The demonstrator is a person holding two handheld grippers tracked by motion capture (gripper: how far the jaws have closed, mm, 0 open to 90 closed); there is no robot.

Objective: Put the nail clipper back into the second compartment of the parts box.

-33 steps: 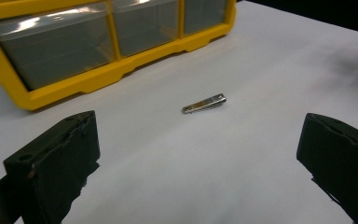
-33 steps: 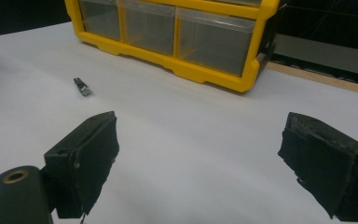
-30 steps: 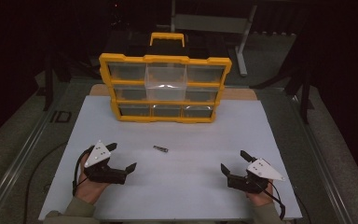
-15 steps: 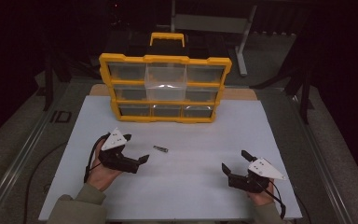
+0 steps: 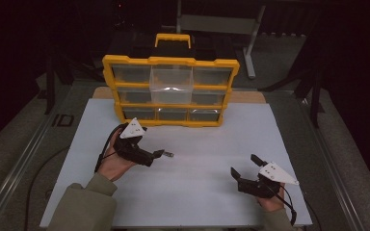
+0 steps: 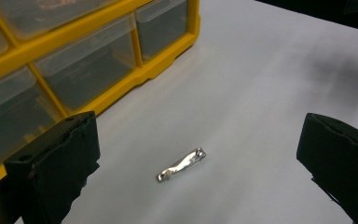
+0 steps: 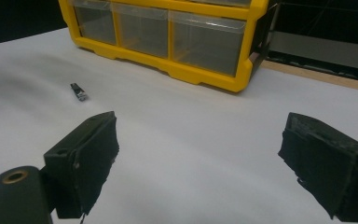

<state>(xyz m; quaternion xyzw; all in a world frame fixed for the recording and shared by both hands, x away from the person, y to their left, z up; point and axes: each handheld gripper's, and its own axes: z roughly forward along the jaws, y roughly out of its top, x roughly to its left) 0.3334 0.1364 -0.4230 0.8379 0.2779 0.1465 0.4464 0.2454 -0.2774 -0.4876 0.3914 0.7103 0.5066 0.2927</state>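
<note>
Your left gripper (image 5: 158, 155) hangs over the white table (image 5: 197, 192) with its jaws spread wide, and the small metal clip (image 6: 181, 164) lies flat on the sheet in the gap ahead of them, nearer the left jaw than the right in the left gripper view, touching neither. In the high view the same clip sits right at the tip of that gripper, so close that you cannot tell there whether a jaw grazes it; the left gripper view shows bare sheet all round it. Beyond your left jaw and off to that side stands the yellow drawer organizer (image 5: 169, 91), its clear bottom drawers facing you, near the gripper but apart from it. Your right gripper (image 5: 243, 172) rests low over the sheet well away from the left one, its jaws likewise spread with nothing between them. From the right gripper view, the clip lies far ahead and to the left of your left jaw, and the organizer's lower corner stands farther ahead, across the gap between the jaws. Your left hand (image 5: 113, 161) wraps the gripper's body from behind, sleeve trailing back toward you.
</note>
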